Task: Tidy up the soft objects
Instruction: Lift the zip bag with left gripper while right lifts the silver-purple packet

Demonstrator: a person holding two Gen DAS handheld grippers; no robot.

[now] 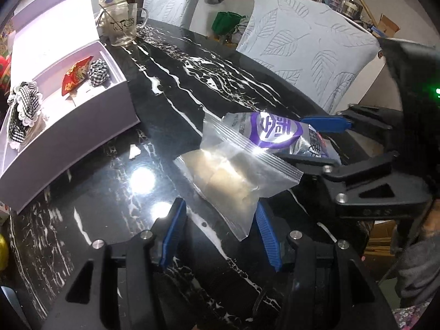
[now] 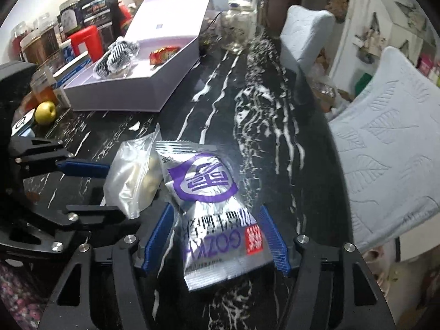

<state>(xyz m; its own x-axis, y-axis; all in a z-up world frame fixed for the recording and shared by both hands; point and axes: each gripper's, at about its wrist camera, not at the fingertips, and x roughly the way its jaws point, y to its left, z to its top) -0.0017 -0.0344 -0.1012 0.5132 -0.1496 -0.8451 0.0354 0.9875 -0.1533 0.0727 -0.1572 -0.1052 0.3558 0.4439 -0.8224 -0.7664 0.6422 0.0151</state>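
At the far left of the left wrist view a lavender box (image 1: 82, 126) stands open on the black marbled table (image 1: 176, 82), its left end cut off by the picture's edge; in it lie a checked frilled cloth (image 1: 23, 110), a red pouch (image 1: 75, 78) and a small checked bundle (image 1: 99, 71), its make hard to tell. Behind the box a glass mug (image 1: 123, 27) half hides a pale jar. Right of centre the clear zip bag (image 1: 233, 170) lies flat, long axis running from near right to far left, lumps inside blurred by glare. The left gripper (image 1: 220, 228) has fingers spread, the bag's near corner between them; contact is unclear. The silver-purple packet (image 2: 209, 206) points away lengthwise, between the right gripper's (image 2: 217, 236) parted fingers, which stand clear of it.
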